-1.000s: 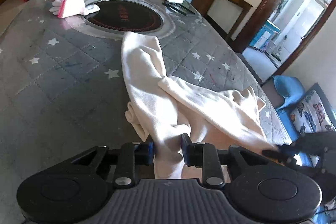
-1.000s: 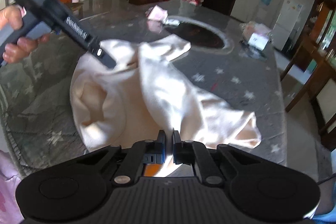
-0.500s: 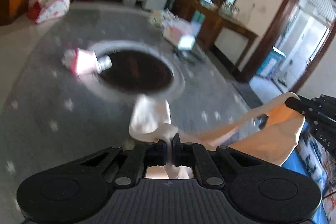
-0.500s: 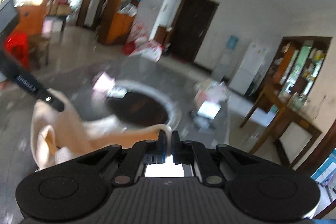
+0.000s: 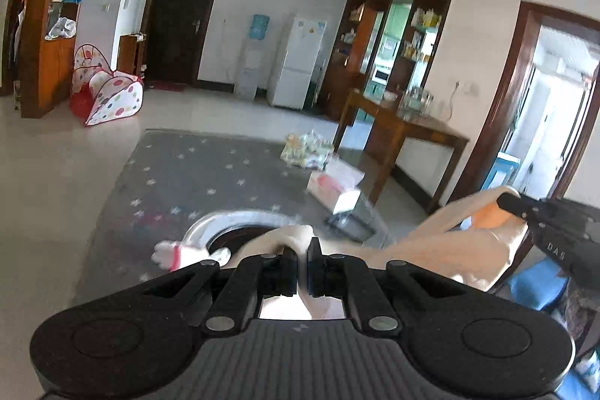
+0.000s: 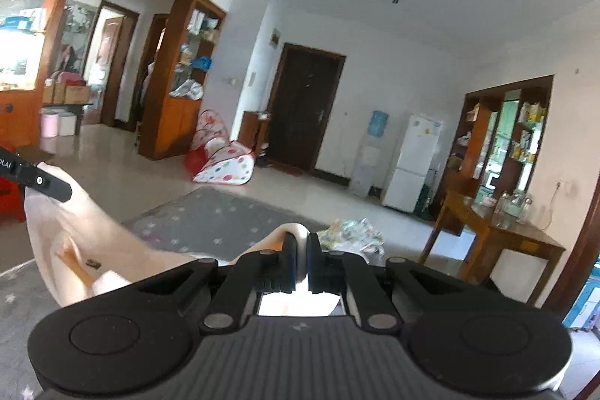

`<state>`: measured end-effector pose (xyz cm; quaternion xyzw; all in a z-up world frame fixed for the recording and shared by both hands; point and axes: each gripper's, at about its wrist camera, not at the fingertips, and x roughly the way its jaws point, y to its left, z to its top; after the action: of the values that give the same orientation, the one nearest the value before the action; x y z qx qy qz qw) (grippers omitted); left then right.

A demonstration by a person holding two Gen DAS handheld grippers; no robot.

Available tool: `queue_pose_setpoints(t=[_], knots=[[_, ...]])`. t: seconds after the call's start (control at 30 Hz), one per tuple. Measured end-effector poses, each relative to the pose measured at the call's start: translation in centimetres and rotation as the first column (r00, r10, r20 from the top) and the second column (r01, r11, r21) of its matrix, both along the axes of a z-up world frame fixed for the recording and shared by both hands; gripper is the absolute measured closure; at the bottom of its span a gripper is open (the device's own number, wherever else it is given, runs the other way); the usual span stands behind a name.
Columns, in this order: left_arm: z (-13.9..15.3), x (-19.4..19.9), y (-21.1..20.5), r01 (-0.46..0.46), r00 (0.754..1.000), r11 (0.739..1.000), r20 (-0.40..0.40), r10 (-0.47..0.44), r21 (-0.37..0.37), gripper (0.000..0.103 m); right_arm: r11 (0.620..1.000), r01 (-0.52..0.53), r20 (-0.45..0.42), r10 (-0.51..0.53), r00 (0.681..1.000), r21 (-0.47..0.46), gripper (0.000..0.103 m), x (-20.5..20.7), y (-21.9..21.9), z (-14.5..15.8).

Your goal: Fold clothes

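Observation:
A cream garment (image 5: 442, 242) hangs in the air, stretched between both grippers above the grey star-patterned table (image 5: 180, 175). My left gripper (image 5: 303, 250) is shut on one edge of it; a fold of cloth bulges over its fingertips. At the right of the left wrist view my right gripper (image 5: 504, 200) pinches the other edge. In the right wrist view my right gripper (image 6: 302, 244) is shut on the cream garment (image 6: 97, 242), and my left gripper (image 6: 65, 192) holds its far edge at the left. The lower part of the garment is hidden behind the gripper bodies.
A small pink-and-white folded garment (image 5: 176, 255) lies beside the round black hotplate (image 5: 240, 238) set in the table. A tissue box (image 5: 333, 188) and a patterned bundle (image 5: 305, 149) sit at the far end. A wooden side table (image 5: 405, 134) stands to the right.
Both grippers have risen and tilted up, lifting the cream garment off the table and pulling it taut between them. The left jaws closed fully on the cloth.

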<state>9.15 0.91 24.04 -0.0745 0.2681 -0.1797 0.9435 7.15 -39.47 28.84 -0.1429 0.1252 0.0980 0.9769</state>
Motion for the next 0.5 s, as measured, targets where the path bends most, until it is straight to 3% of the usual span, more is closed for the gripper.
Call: queue_pose_setpoints(t=[0.1, 0.23, 0.37, 0.5], knots=[[-2.6, -2.1, 0.2, 0.020, 0.998, 0.998, -0.062, -0.017, 0.051, 0.098, 0.999, -0.038, -0.057, 0.036, 0.998, -0.028, 0.099, -1.9, -0.4, -2.3], [-7.9, -5.7, 0.0, 0.086, 0.983, 0.990, -0.174, -0.066, 0.111, 0.098, 0.993, -0.090, -0.195, 0.074, 0.978, -0.079, 0.099, -5.1, -0.2, -7.7], [-13.7, -9.6, -0.6, 0.162, 0.945, 0.970, -0.312, -0.100, 0.180, 0.098, 0.987, -0.127, -0.359, 0.084, 0.930, -0.098, 0.099, -8.7, -0.2, -13.6], [-18.3, -12.7, 0.0, 0.192, 0.906, 0.968, -0.408, -0.111, 0.163, 0.098, 0.990, -0.114, -0.476, 0.063, 0.877, -0.080, 0.099, -11.8, -1.1, -18.4]])
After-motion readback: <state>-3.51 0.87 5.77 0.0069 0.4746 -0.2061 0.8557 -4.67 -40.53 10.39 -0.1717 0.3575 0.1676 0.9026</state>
